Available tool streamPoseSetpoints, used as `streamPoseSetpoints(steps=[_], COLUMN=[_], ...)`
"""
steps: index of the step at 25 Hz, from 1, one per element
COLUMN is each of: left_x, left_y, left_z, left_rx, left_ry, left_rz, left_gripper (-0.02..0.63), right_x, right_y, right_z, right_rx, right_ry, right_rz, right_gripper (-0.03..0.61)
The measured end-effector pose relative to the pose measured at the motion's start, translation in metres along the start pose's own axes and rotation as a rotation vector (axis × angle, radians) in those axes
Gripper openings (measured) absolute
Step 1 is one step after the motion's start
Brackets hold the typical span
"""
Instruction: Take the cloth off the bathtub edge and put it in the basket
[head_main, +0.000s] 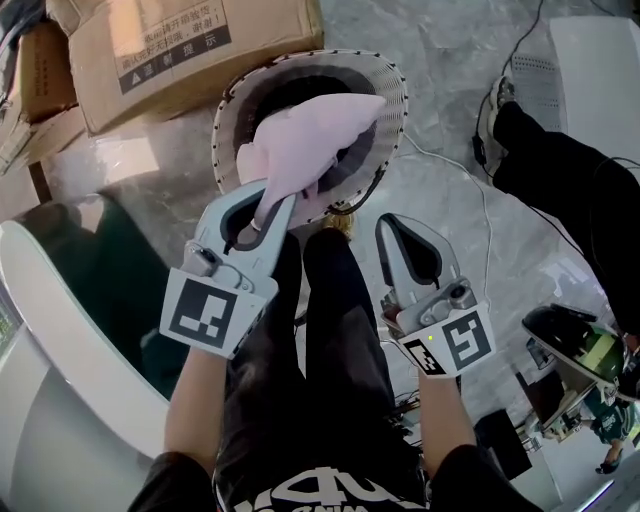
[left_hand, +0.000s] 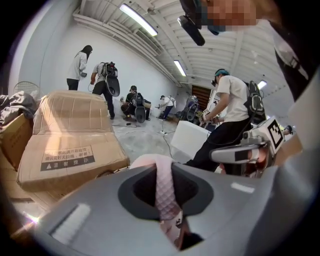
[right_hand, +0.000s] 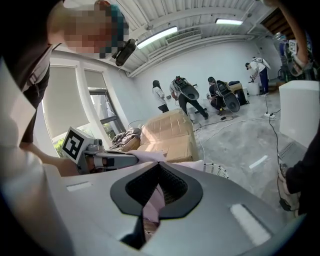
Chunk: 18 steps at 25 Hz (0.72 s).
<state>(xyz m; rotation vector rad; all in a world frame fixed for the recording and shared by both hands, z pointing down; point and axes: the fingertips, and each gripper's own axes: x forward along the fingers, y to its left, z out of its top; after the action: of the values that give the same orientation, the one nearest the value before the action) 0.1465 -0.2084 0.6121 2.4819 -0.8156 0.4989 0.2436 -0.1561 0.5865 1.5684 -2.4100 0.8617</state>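
Note:
A pale pink cloth (head_main: 310, 135) lies bunched across the mouth of the round white woven basket (head_main: 392, 90), on the floor ahead of me. One end of it runs back to my left gripper (head_main: 270, 197), which is shut on it. In the left gripper view the pink cloth (left_hand: 165, 190) is pinched as a strip between the jaws of my left gripper (left_hand: 162, 162). My right gripper (head_main: 393, 222) hangs just right of the cloth, shut and holding nothing. In its own view, my right gripper (right_hand: 160, 165) has its jaw tips meeting. The white bathtub (head_main: 40, 300) curves along the left.
Cardboard boxes (head_main: 190, 45) stand behind the basket. My own black-clad legs (head_main: 330, 330) are below the grippers. Another person's dark leg (head_main: 560, 180) and a white box (head_main: 600, 60) are at the right, with cables (head_main: 480, 210) on the marble floor.

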Motion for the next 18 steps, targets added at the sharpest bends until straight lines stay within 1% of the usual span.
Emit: streamPoseSetpoints(steps=[4, 8, 18], left_x=[0.007, 0.013, 0.024], left_y=[0.006, 0.011, 0.021], left_z=[-0.009, -0.016, -0.037], left_rx=[-0.006, 0.008, -0.006], left_ry=[0.011, 0.026, 0.078], left_rz=[0.017, 0.021, 0.052], left_gripper=[0.028, 0.029, 0.029], right_x=[0.004, 0.007, 0.016], right_y=[0.001, 0.002, 0.001], right_z=[-0.004, -0.008, -0.015], right_rx=[0.004, 0.009, 0.017], right_ry=[0.01, 0.025, 0.042], right_rz=[0.006, 0.015, 0.01], right_gripper=[0.009, 0.009, 0.009])
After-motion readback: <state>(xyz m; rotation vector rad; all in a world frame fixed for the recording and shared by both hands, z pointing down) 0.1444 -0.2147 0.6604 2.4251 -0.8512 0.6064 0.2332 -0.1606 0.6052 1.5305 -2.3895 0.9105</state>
